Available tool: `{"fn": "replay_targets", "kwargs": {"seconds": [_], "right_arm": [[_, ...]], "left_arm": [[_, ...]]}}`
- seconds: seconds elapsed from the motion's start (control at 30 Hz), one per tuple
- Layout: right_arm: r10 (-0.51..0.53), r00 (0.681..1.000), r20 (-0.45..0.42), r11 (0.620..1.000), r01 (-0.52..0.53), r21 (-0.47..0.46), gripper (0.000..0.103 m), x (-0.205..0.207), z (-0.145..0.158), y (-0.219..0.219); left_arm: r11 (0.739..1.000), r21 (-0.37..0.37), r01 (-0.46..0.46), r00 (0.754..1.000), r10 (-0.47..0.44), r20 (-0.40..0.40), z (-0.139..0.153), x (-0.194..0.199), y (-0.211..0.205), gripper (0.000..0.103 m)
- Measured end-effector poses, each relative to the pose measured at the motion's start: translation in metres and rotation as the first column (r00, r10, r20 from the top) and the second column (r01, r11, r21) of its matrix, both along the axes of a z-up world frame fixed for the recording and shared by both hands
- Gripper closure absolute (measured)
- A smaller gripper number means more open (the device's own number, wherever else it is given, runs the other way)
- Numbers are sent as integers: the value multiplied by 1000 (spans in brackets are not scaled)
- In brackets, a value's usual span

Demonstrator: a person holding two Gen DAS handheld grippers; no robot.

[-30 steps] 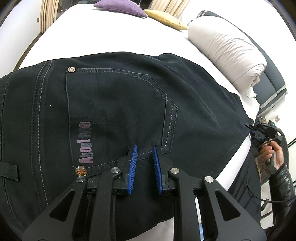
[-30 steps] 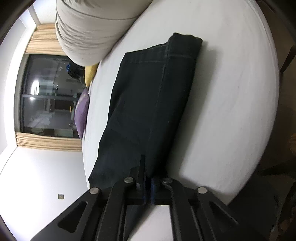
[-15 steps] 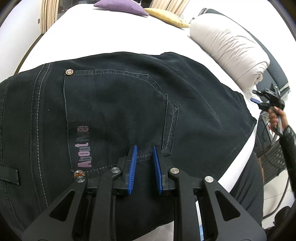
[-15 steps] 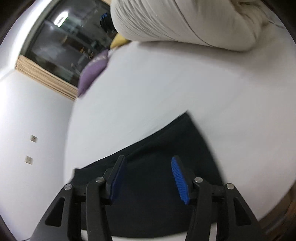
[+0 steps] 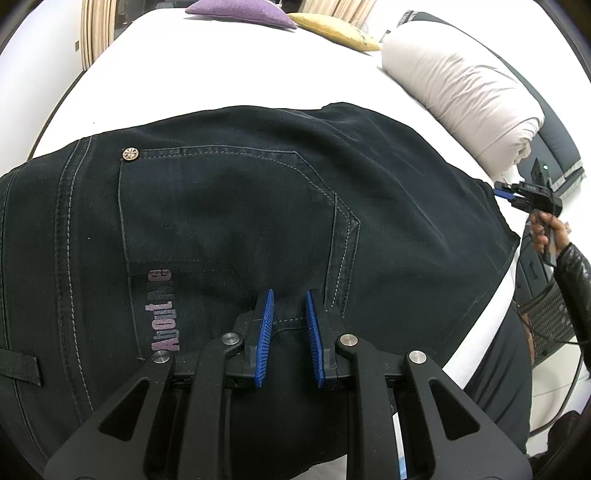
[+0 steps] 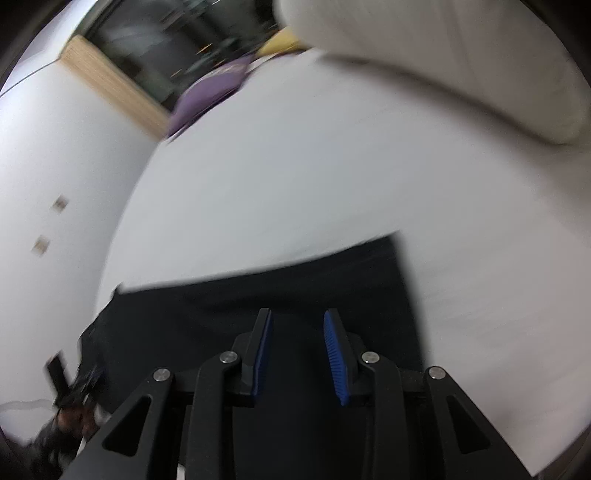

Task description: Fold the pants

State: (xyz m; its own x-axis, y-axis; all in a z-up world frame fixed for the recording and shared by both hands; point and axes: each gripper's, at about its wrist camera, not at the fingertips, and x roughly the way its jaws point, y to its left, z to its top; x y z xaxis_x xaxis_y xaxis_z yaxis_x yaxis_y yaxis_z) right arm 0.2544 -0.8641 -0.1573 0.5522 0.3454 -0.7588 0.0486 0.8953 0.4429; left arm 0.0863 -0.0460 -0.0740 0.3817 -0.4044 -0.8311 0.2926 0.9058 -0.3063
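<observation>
On the white bed: black jeans [image 5: 280, 221] lie folded into a broad flat stack, back pocket and a brass rivet [image 5: 130, 154] facing up, printed lettering near the lower left of the pocket
Long axis: the stack runs left to right across the left wrist view, waistband and belt loop at the left, a folded edge at the right
Left gripper [image 5: 288, 332]: directly over the pocket's lower seam, blue pads a narrow gap apart with only a slit between them; it rests low over the denim, and whether cloth is pinched there cannot be told
Right gripper [image 6: 297, 350]: above the right end of the jeans [image 6: 258, 332], jaws part open and just been closing, nothing between the pads; this view is blurred
Nearer hand: the left is over the middle of the stack, the right sits at its far right corner, so the right looks better placed for taking that end across
Edges: the near long edge lies close to the mattress edge [image 5: 476, 332]; the far long edge meets bare bed sheet [image 5: 221, 62]
Open room: wide clear sheet beyond the jeans; a rolled cream duvet [image 5: 461, 88] stands well apart at the right, a purple cushion [image 5: 240, 13] and a yellow cushion [image 5: 332, 33] at the far end
</observation>
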Motion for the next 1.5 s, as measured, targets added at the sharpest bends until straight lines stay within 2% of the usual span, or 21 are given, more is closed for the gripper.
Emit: {"fn": "replay_targets", "kwargs": {"seconds": [0.1, 0.17, 0.23, 0.3, 0.4, 0.53, 0.6, 0.73, 0.8, 0.9, 0.93, 0.97, 1.0, 1.1, 1.17, 1.23, 1.27, 1.33, 1.4, 1.5], "right_arm": [[-113, 994, 4, 994, 113, -9, 69, 7, -1, -28], [-126, 992, -1, 992, 126, 0, 68, 13, -1, -35], [-55, 997, -47, 998, 55, 5, 68, 20, -7, -26], [21, 997, -73, 999, -24, -49, 68, 21, -9, -12], [96, 994, -54, 995, -97, -12, 79, 13, -5, 2], [189, 981, -39, 982, -188, 19, 82, 11, -3, 17], [213, 975, -61, 977, -214, -5, 82, 15, -4, 24], [121, 989, -90, 990, -127, -67, 77, 15, -9, 5], [108, 988, -110, 990, -117, -77, 76, 25, -14, 5], [110, 986, -124, 994, -112, -10, 73, 32, -21, -1], [111, 987, -120, 994, -108, 31, 69, 33, -23, -5], [109, 988, -113, 989, -97, 107, 68, 34, -26, -12], [108, 988, -113, 985, -91, 144, 68, 36, -29, -14], [121, 987, -106, 978, -100, 182, 68, 39, -33, -10], [137, 988, -68, 966, -118, 229, 84, 40, -33, -5], [135, 989, -61, 966, -117, 229, 87, 42, -34, 1], [126, 991, -47, 968, -113, 226, 93, 42, -34, 4], [94, 995, -30, 974, -86, 210, 96, 38, -32, 1], [16, 999, 29, 982, -21, 187, 98, 38, -23, 4], [-116, 983, 141, 966, 78, 246, 100, 27, -7, -3]], "left_arm": [[1000, 1, -1, 1000, 1, -1, 0, -2, 0, 85], [1000, 4, -3, 1000, 3, -2, 0, -1, 0, 85], [1000, 8, -3, 1000, 3, 0, 0, -2, -1, 85], [1000, 8, -3, 1000, 3, 2, -1, -2, -2, 85], [1000, 6, -3, 1000, 3, 4, -1, -3, -2, 85], [1000, 7, -3, 1000, 3, 6, -1, -5, -1, 85], [1000, 9, -2, 1000, 2, 6, -1, -5, -2, 85], [1000, 14, -2, 1000, 2, 4, 0, -4, -2, 85], [1000, 16, -2, 1000, 2, 2, 0, -3, -4, 85], [1000, 22, -3, 1000, 3, 3, 0, -3, -5, 85], [1000, 26, -3, 1000, 2, 5, 0, -3, -6, 85], [1000, 29, -2, 1000, 2, 5, 0, -3, -6, 85], [1000, 30, -2, 1000, 2, 5, 0, -3, -7, 85], [999, 34, -5, 1000, 5, 4, -1, -2, -8, 85], [999, 39, -5, 1000, 5, 6, -1, -3, -10, 85], [999, 43, -5, 1000, 5, 6, -1, -3, -11, 85], [999, 44, -5, 1000, 5, 5, -1, -2, -12, 85], [999, 46, -6, 1000, 6, 4, -1, -2, -12, 85], [999, 49, -6, 1000, 6, 5, -1, -2, -14, 85], [999, 48, -9, 1000, 9, 9, -1, -2, -15, 85]]}}
